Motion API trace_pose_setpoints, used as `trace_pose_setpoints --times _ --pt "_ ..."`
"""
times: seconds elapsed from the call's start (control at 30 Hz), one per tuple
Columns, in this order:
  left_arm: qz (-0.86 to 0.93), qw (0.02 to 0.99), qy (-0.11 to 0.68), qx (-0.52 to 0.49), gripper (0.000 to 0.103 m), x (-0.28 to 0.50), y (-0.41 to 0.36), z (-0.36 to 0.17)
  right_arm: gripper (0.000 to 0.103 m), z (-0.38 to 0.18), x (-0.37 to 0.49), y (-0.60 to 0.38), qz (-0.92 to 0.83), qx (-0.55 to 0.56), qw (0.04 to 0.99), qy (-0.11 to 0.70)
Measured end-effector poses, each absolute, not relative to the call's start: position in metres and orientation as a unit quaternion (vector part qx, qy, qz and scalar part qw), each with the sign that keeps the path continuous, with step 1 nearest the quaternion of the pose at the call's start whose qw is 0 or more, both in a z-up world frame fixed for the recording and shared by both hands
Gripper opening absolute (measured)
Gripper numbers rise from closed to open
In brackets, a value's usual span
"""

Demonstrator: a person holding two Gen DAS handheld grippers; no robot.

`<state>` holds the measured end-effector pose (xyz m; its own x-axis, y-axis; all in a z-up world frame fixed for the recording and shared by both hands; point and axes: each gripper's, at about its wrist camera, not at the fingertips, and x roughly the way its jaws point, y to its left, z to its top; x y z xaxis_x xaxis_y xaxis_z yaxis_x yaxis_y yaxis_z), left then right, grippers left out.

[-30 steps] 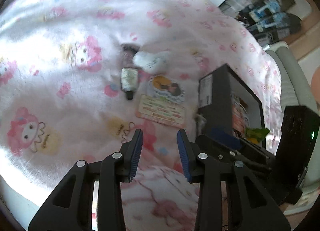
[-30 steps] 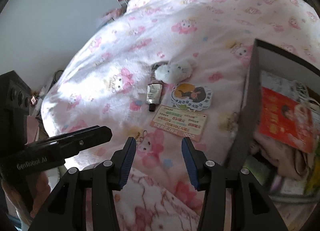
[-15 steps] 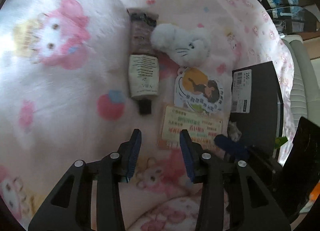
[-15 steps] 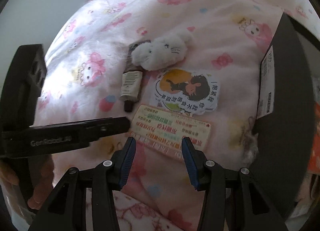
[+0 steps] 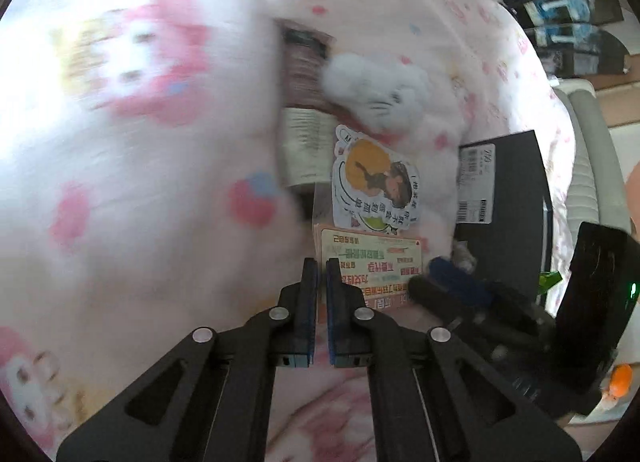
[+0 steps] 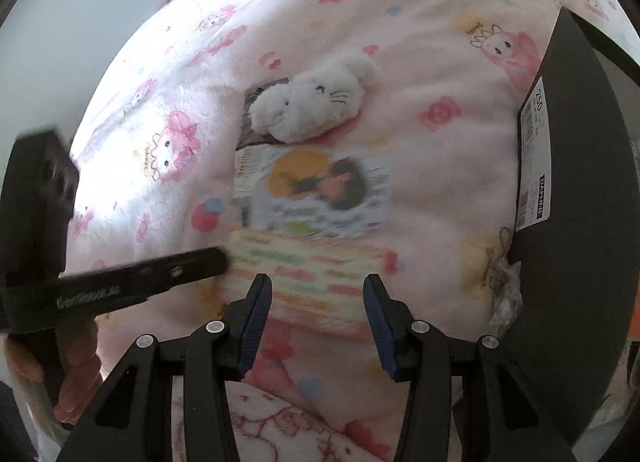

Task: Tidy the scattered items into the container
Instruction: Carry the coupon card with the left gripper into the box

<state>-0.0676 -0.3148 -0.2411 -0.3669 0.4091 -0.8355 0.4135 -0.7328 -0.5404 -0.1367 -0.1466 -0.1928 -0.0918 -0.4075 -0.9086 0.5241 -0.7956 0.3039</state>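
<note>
Left claw is closed: the two blue pads stand almost together, w/ only a thin slit between. Its tips are right at the left edge of the card, a pink-yellow printed card that lies flat on the blanket of the bed. Cannot tell if the card's edge is pinched in the slit or the tips are only beside it.

Right claw is open, jaws wide apart, nothing gripped. It points down at the near part of the same card, and the card shows in the gap between its pads. Whether the pads touch the card, I cannot tell.

Other items, all on the blanket, none in the container:
- sticker w/ a cartoon figure, just behind the card, edges touching or overlapping
- white plush toy w/ whiskers, behind the sticker
- tube, left of the sticker, its far end partly under the plush

The container is a black box w/ a white label on its side, on the bed to the right of the items, near the card but apart from it. A small crumpled clear wrapper lies at the foot of the box wall.

A person's hand holds the left claw's handle, seen low left in the right wrist view. Both views are partly blurred.
</note>
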Motion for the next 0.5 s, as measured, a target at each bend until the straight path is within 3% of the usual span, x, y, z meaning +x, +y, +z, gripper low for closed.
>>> trace_pose_setpoints --times 0.2,0.5 --pt "-0.736 0.024 0.370 0.566 0.003 -0.039 -0.333 -0.247 0.044 -0.206 -0.137 -0.151 -0.723 0.611 0.318 0.058" --pt "-0.748 0.057 0.367 0.551 0.023 -0.058 -0.333 -0.258 0.044 -0.219 -0.144 -0.164 -0.702 0.620 0.347 0.056"
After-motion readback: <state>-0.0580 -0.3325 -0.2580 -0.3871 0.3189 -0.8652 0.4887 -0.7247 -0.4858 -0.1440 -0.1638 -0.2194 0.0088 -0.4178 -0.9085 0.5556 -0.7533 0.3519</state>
